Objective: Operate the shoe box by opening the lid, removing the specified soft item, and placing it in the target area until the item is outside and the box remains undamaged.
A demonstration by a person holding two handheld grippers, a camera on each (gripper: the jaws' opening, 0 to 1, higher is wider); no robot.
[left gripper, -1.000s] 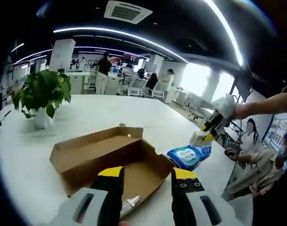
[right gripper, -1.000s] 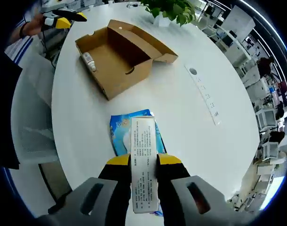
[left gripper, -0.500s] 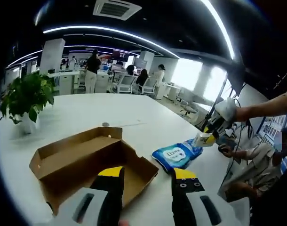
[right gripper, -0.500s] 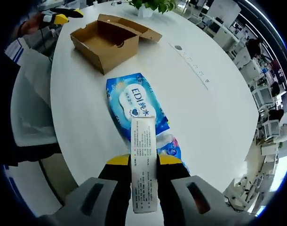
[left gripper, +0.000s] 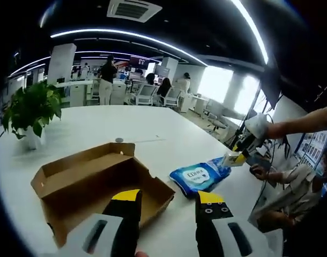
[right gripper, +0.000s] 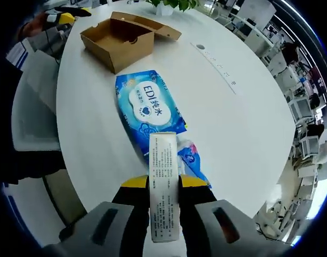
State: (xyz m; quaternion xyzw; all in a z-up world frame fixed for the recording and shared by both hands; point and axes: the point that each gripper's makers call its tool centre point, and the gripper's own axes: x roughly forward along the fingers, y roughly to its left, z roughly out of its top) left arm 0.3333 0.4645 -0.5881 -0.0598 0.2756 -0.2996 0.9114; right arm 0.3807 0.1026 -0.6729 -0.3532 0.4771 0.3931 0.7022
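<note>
While the left tool [left gripper: 169, 201] hangs with its jaws apart and nothing between them, the left gripper view shows the open box [left gripper: 94, 184] on the white surface [left gripper: 153, 134] just ahead, lid folded back. Right of the box lies the blue wipes pack [left gripper: 197, 175], its far end gripped by the right tool [left gripper: 234, 158]. A plant [left gripper: 30, 110] stands at the far left.

Seen in the right gripper view, the right tool [right gripper: 163, 184] is clamped on the pack's white label flap [right gripper: 163, 176]. The pack [right gripper: 148, 110] lies outside the box [right gripper: 120, 36], near the surface's [right gripper: 233, 139] edge. The left tool [right gripper: 64, 16] sits beyond the box.
</note>
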